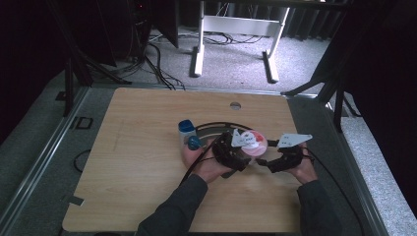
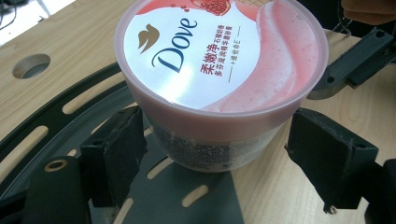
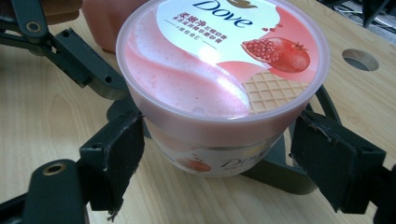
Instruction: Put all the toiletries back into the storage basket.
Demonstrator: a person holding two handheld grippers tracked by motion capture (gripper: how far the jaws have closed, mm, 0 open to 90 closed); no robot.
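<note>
We have the pink Dove tub (image 2: 219, 79) right of tabletop centre | left gripper (image 2: 229, 154) and right gripper (image 3: 224, 158) both spread, straddling it | grasp not made; closing and lifting remain.

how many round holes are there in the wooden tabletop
1. The round hole sits near the far edge of the table, beyond the pink Dove tub. It shows again in the left gripper view and the right gripper view. Others may be hidden under the hands.
</note>
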